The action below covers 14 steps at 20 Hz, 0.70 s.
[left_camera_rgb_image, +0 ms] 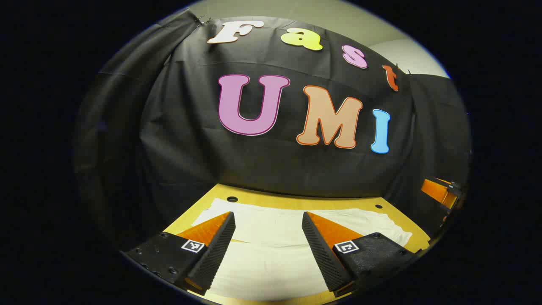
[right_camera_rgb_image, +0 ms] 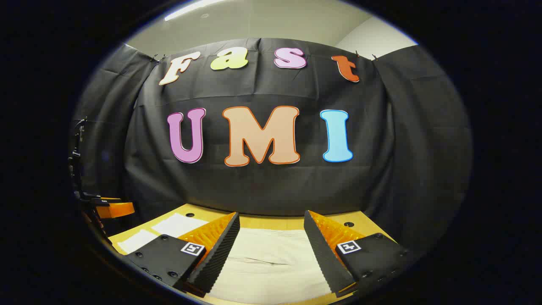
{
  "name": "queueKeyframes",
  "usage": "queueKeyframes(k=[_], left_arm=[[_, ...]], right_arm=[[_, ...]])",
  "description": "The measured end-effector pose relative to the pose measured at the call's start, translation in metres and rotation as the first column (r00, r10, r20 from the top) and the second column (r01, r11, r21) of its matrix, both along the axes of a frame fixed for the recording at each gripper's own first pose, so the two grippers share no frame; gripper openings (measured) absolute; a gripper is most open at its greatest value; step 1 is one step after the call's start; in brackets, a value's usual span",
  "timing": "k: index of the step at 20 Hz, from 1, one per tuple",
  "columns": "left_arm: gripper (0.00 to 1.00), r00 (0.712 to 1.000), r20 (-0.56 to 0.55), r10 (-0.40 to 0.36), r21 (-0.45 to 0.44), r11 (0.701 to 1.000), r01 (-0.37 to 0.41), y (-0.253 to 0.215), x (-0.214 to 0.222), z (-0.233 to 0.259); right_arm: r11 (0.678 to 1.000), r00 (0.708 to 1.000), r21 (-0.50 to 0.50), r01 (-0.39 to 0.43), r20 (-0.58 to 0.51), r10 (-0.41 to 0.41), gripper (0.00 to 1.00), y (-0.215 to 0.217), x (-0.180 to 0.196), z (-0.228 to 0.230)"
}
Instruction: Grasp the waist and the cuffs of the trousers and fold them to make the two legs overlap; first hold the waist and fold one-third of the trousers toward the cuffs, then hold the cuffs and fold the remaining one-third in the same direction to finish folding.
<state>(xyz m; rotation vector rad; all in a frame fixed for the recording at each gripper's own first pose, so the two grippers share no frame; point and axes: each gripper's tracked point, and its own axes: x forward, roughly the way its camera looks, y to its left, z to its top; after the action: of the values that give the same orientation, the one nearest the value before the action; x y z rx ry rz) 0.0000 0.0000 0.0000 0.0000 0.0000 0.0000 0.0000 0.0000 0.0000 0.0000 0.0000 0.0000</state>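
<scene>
Trousers (left_camera_rgb_image: 271,254) under spread left claw (left_camera_rgb_image: 268,222)

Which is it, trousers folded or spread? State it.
Spread, apparently: the pale trousers lie flat across the yellow table, one crease visible. Both tongs, left and right, hover open above them.

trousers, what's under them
The pale trousers lie on a yellow wooden table. Its edges and holes show; the part beneath the cloth is hidden.

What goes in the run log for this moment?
left gripper: open, above trousers | right gripper: open | trousers flat on table | no grasp
</scene>
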Motion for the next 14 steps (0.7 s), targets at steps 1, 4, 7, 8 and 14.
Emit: queueKeyframes(k=[1, 4, 7, 8, 14], left_arm=[[0.95, 1.0, 0.004, -0.003, 0.005, 1.0, 0.003, -0.002, 0.001, 0.002], [0.95, 1.0, 0.008, -0.008, 0.02, 1.0, 0.008, -0.008, 0.004, 0.002], [0.95, 1.0, 0.007, -0.018, 0.026, 0.999, 0.017, -0.013, 0.004, 0.002], [0.95, 1.0, 0.006, -0.019, 0.026, 0.999, 0.019, -0.014, 0.005, 0.001], [0.95, 1.0, 0.009, -0.025, 0.022, 0.999, 0.025, -0.02, 0.005, 0.002]], right_arm=[[1.0, 1.0, 0.001, 0.001, 0.004, -0.001, 0.98, -0.002, 0.001, 0.0], [1.0, 1.0, -0.006, 0.01, 0.004, -0.01, 0.98, -0.007, 0.003, 0.0], [1.0, 1.0, 0.0, 0.016, 0.0, -0.016, 0.98, -0.011, 0.003, -0.002], [1.0, 1.0, -0.001, 0.019, -0.002, -0.019, 0.98, -0.012, 0.003, -0.002], [1.0, 1.0, -0.001, 0.02, -0.003, -0.02, 0.98, -0.018, 0.001, -0.004]])
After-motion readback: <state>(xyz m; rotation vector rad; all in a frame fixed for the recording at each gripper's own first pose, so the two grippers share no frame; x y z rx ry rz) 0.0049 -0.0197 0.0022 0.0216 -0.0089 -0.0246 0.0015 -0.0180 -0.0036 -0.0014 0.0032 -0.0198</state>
